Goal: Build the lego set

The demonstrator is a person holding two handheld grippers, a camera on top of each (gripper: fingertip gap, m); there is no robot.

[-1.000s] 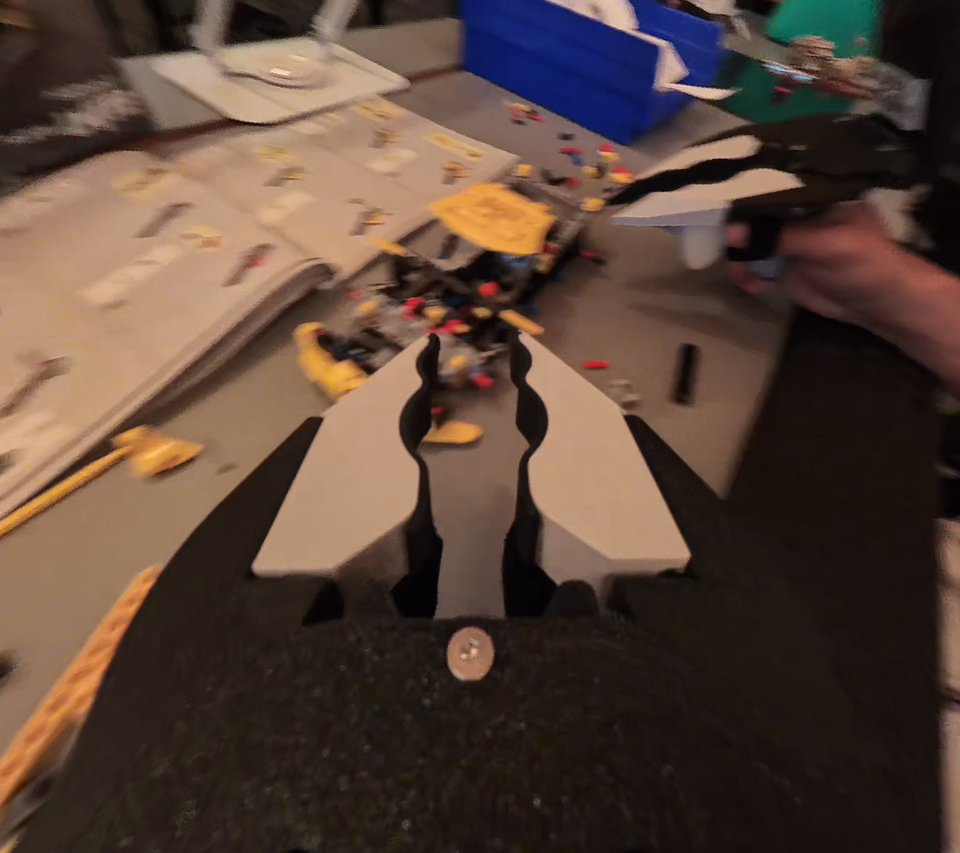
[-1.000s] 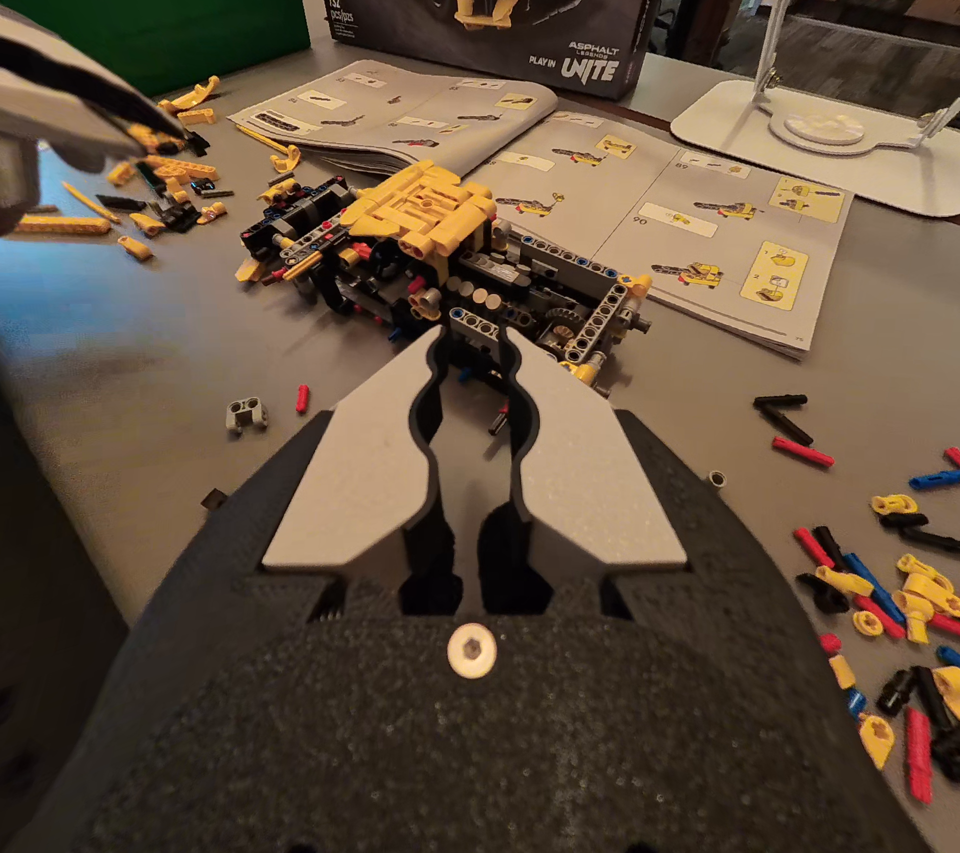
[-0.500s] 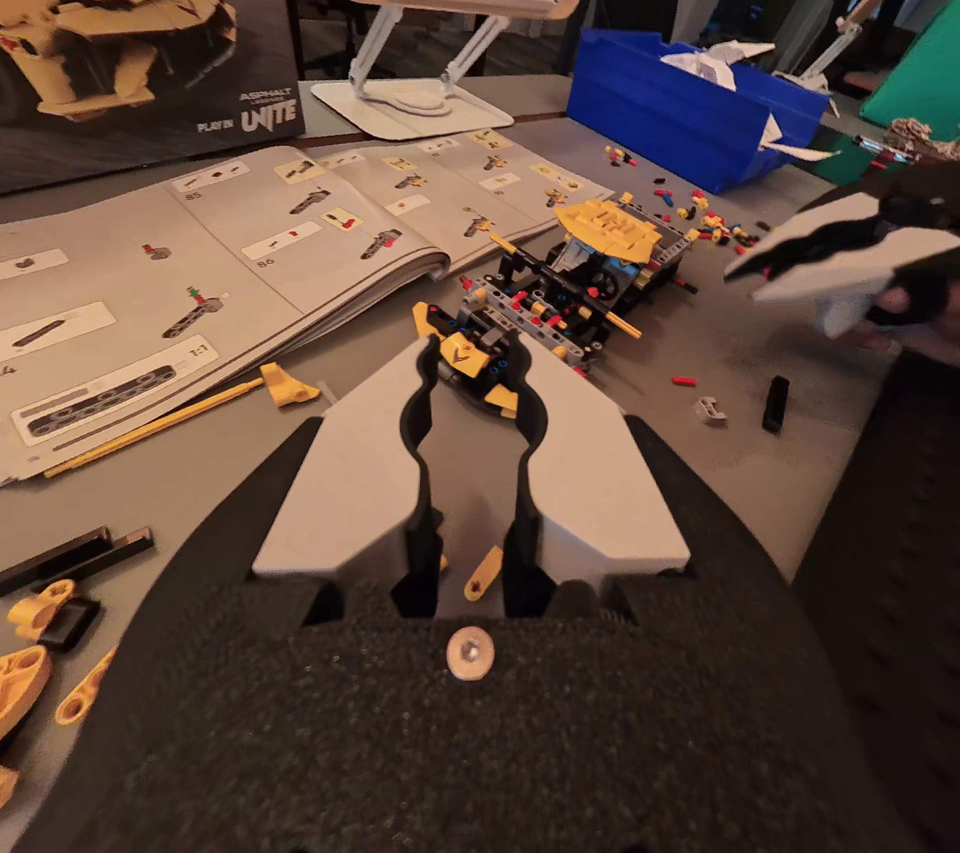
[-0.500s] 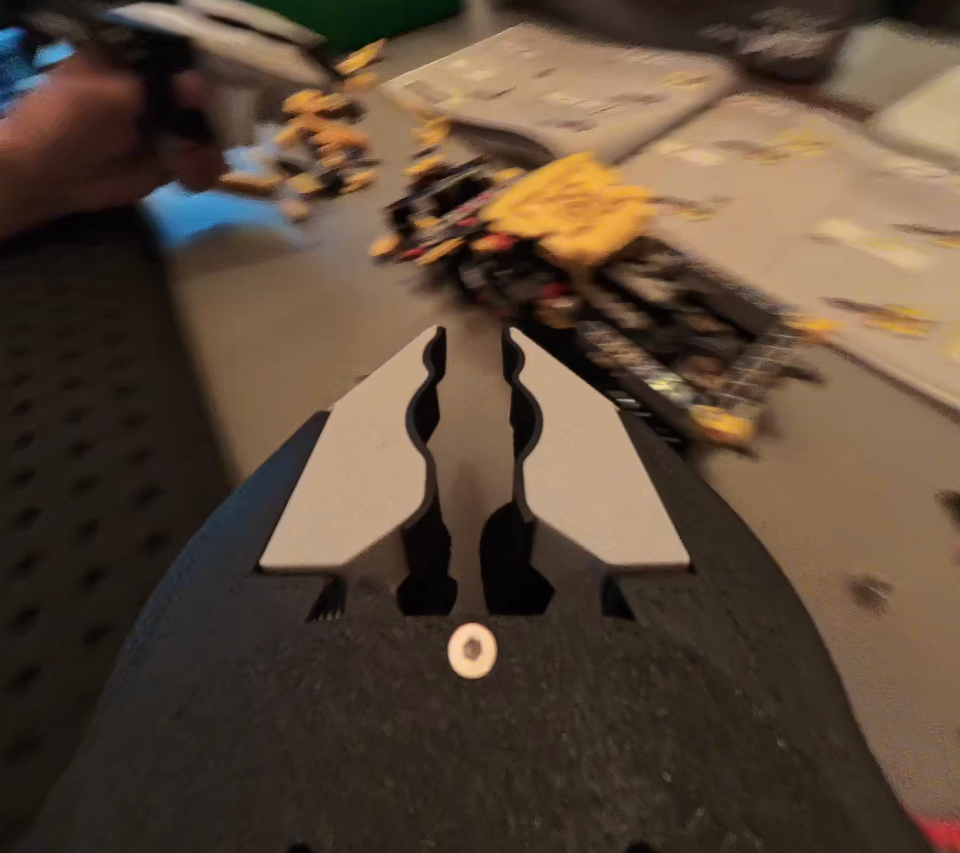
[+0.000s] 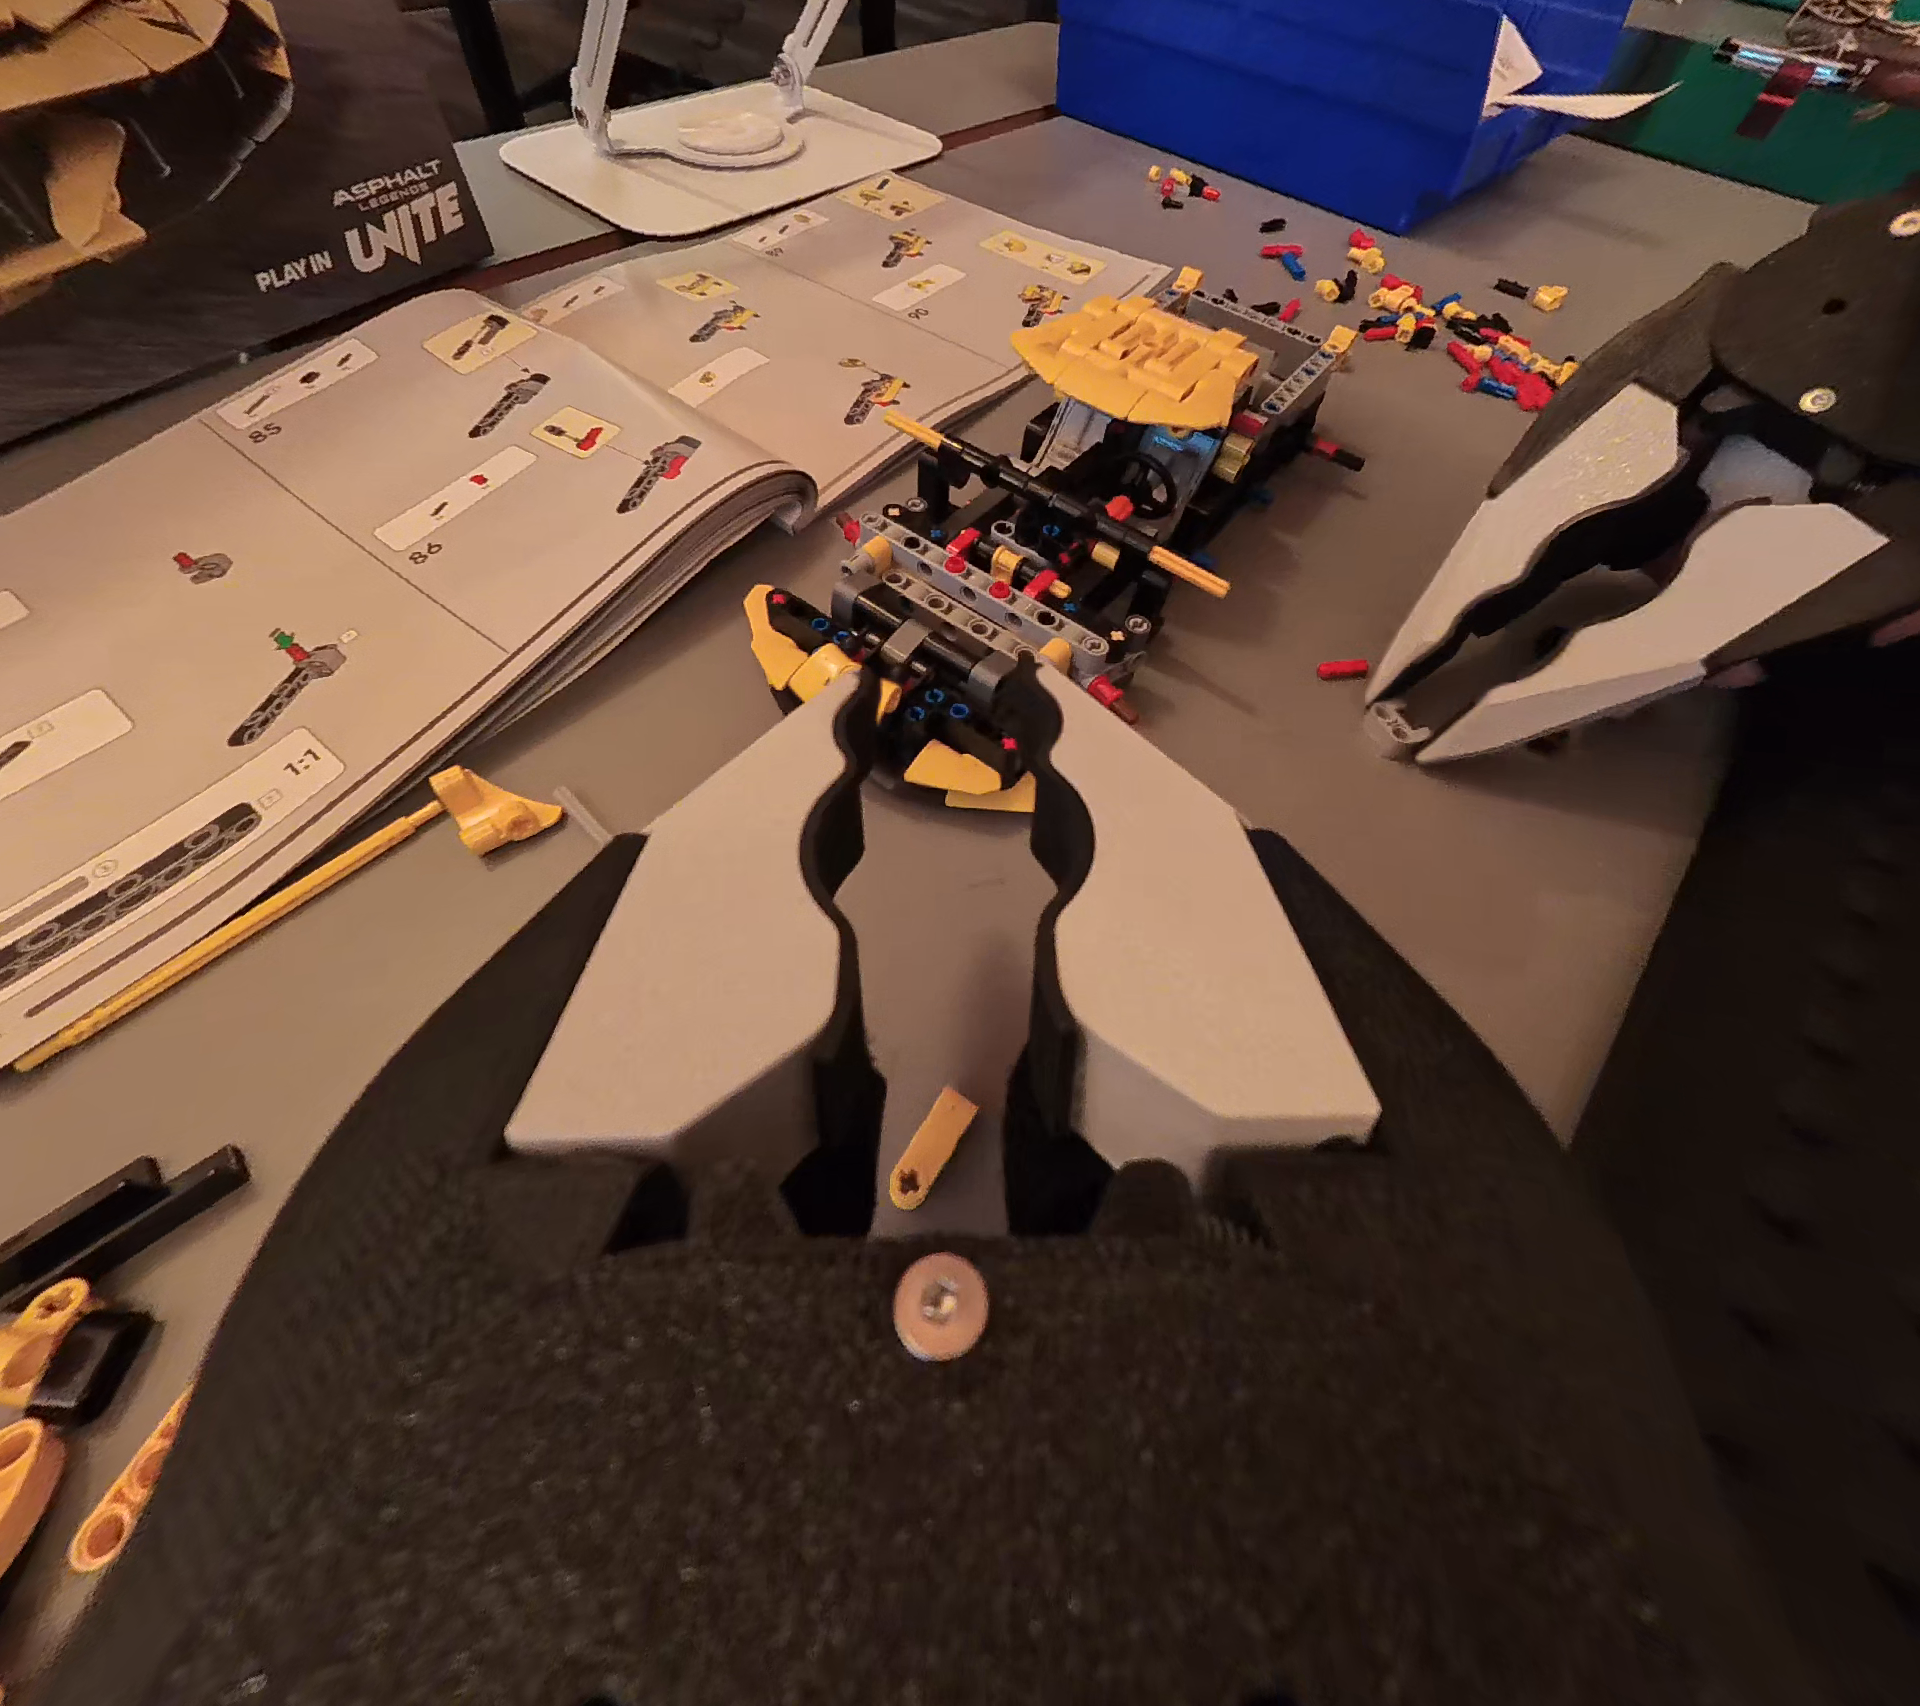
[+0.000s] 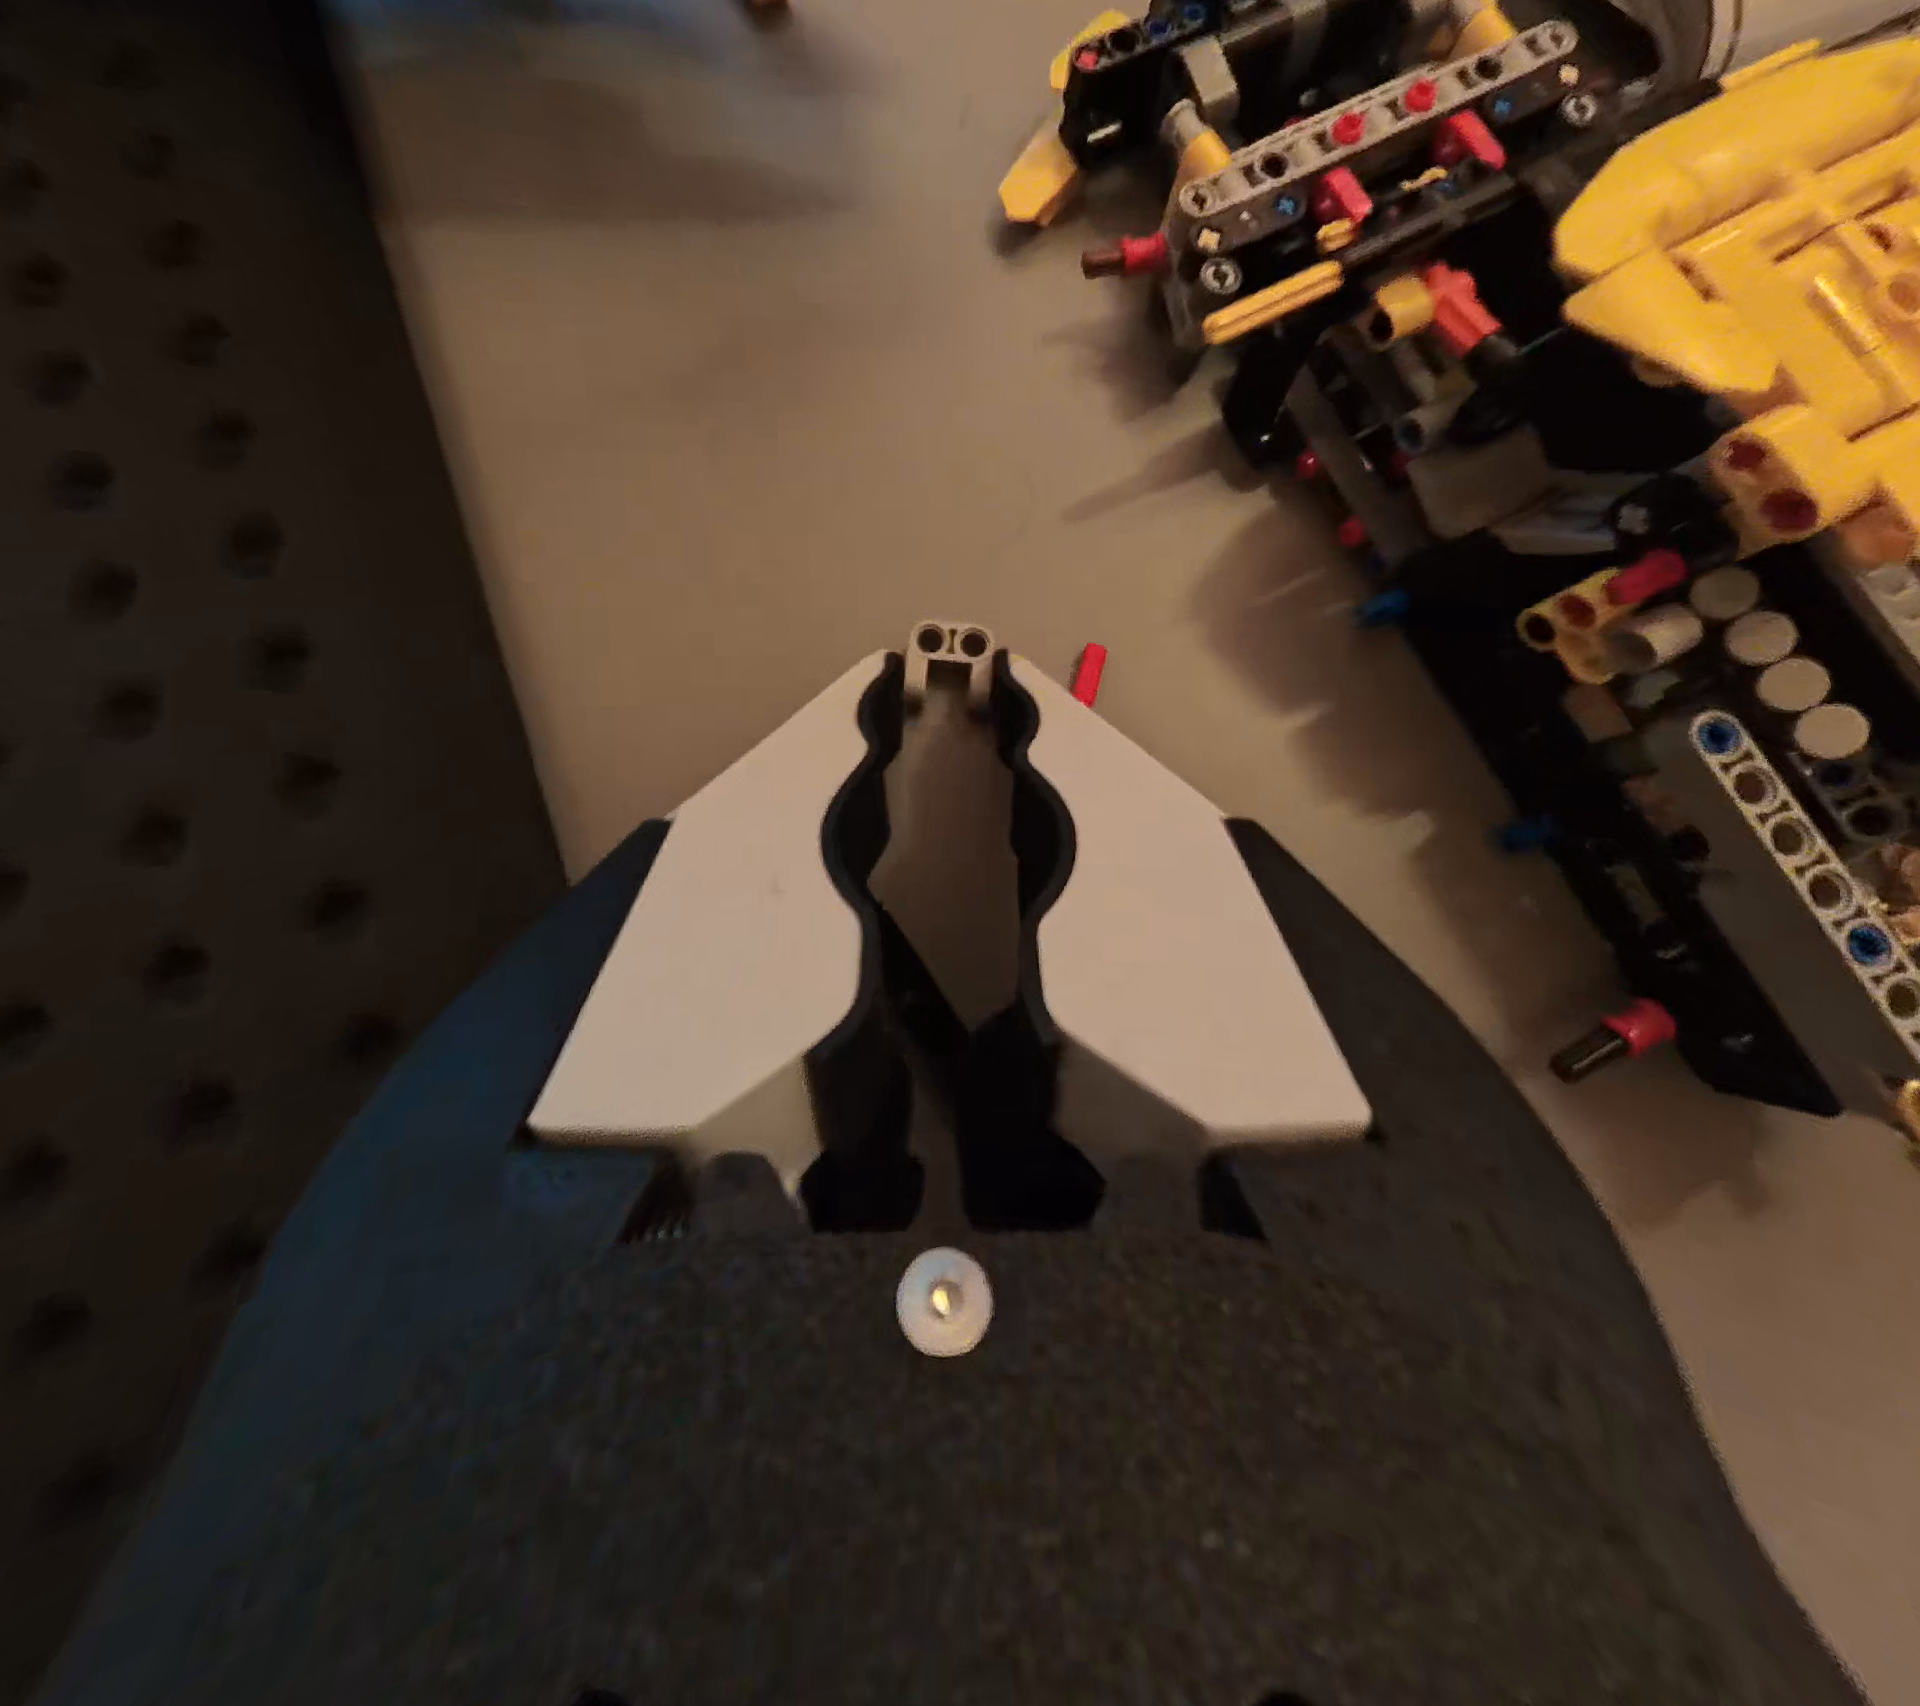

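The partly built yellow and black lego car (image 5: pixel 1049 534) stands mid-table beside the open manual (image 5: pixel 436 513). My left gripper (image 5: pixel 940 695) is open and empty, its tips just short of the car's front end. My right gripper (image 6: pixel 945 669) is low over the table, left of the car (image 6: pixel 1382 129). It is shut on a small grey connector piece (image 6: pixel 948 648) that rests at table level. The left wrist view shows the right gripper (image 5: pixel 1403 726) at the right, tips down, with the grey piece (image 5: pixel 1392 721) between them.
A red pin (image 6: pixel 1088 671) lies beside the right tips. Loose pieces lie at the back right (image 5: pixel 1455 326) and front left (image 5: pixel 42 1344). A yellow axle (image 5: pixel 239 929), set box (image 5: pixel 208 98), white stand (image 5: pixel 727 150) and blue bin (image 5: pixel 1299 56) surround the work area. The gap from one gripper's tips to the other's is roughly 15 centimetres.
My right gripper has swung down to the table left of the car and closed on the small grey connector. My left gripper has settled at the car's front, still open.
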